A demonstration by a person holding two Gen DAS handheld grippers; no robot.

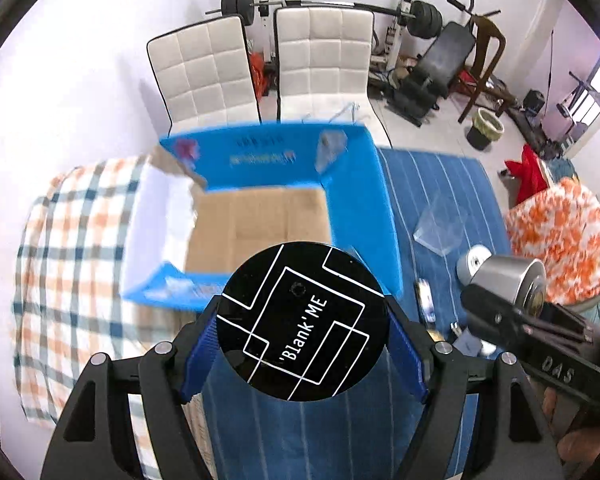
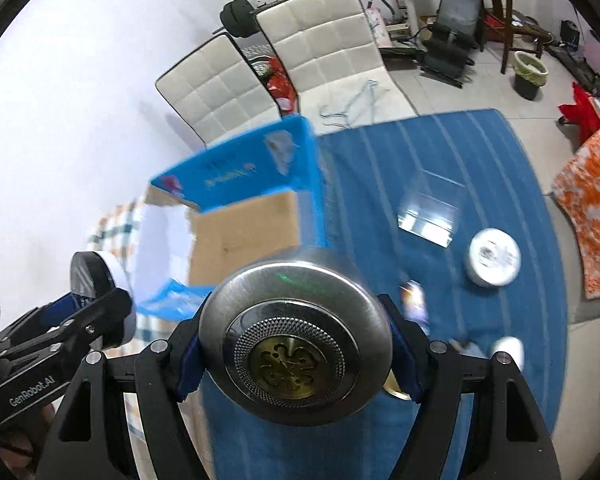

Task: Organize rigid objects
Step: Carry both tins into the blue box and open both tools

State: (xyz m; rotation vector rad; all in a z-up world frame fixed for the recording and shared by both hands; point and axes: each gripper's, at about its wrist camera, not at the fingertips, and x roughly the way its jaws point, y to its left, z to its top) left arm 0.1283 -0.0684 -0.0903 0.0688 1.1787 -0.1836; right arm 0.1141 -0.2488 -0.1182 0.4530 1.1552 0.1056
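My left gripper (image 1: pixel 304 344) is shut on a round black tin (image 1: pixel 302 322) printed 'Blank'ME, held above the near edge of the open blue cardboard box (image 1: pixel 356 184). My right gripper (image 2: pixel 296 344) is shut on a round silver tin (image 2: pixel 296 336) with a brass emblem, held in the air near the box (image 2: pixel 308 184). In the left wrist view the silver tin (image 1: pixel 508 280) and right gripper show at the right. In the right wrist view the black tin (image 2: pixel 92 276) and left gripper show at the left. The box's brown bottom (image 1: pixel 260 224) is bare.
A blue striped cloth (image 1: pixel 440 184) covers the table, with a plaid cloth (image 1: pixel 68 248) at the left. On it lie a clear plastic box (image 2: pixel 432 212), a white round tin (image 2: pixel 494 258) and small items (image 2: pixel 414 300). Two white chairs (image 1: pixel 324 56) stand behind.
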